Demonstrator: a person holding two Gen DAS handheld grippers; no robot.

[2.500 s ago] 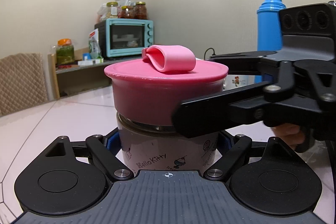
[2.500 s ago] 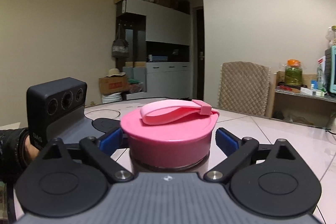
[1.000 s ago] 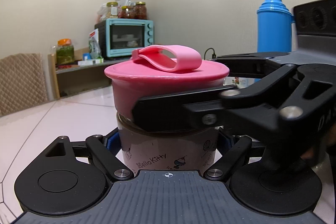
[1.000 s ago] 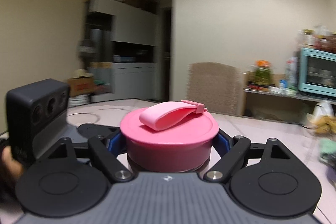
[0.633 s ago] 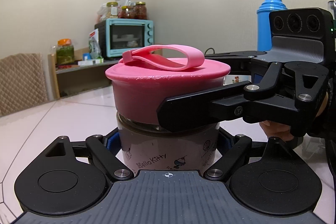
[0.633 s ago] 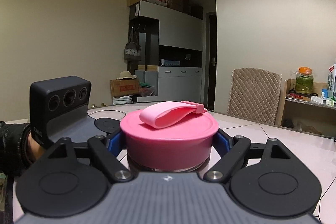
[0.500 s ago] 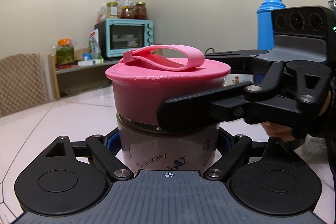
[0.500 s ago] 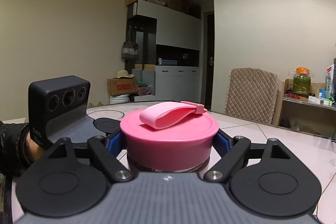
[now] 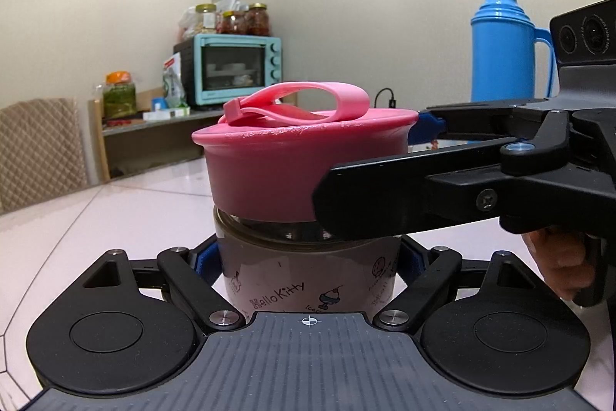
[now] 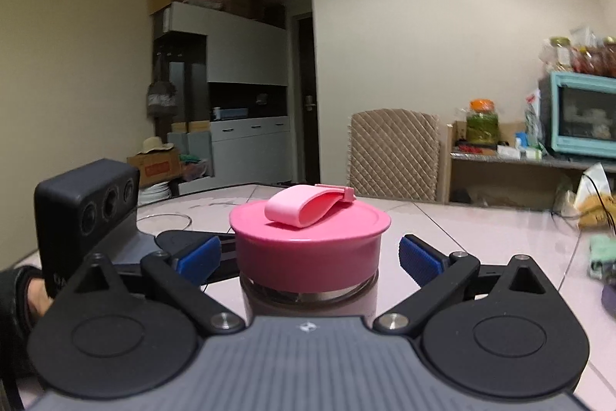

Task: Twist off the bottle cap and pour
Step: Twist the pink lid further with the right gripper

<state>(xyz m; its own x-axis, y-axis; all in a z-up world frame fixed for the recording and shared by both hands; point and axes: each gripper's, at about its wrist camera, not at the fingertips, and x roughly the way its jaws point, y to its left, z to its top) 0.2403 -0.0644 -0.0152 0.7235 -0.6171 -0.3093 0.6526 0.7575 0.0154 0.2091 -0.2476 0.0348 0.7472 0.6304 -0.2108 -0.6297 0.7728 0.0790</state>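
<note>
Against the frames of half a second before, the right tool [image 10: 308, 253] had been opened: its blue pads [image 10: 417, 259], earlier pressed to the pink cap [image 10: 310, 249], were seen standing clear of it on both sides, with pale worktop [image 10: 481, 230] visible in the gaps. The view from the right wrist had also been turned, so that the teal oven [image 10: 583, 114] was brought into the right edge of the frame, and the strap loop on the cap was seen more end-on. In the left wrist view the right tool's black finger [image 9: 404, 195] was still laid across the cap's lower right, but the cap [image 9: 304, 156] appeared slightly tilted and raised, with a band of glass thread exposed beneath it.

The left tool [image 9: 308, 257] was kept clamped narrowly on the bottle [image 9: 308, 276], at the centre bottom of the frame, its pads pressed to the printed body on either side. The bottle stood upright on the worktop.

Around it, a blue thermos [image 9: 504, 45] was seen at the upper right, jars [image 9: 231, 20] on top of the oven at the upper centre, and a quilted chair [image 9: 38, 149] at the left edge. Much of the cap's right flank was hidden by the right tool's finger in the left view.
</note>
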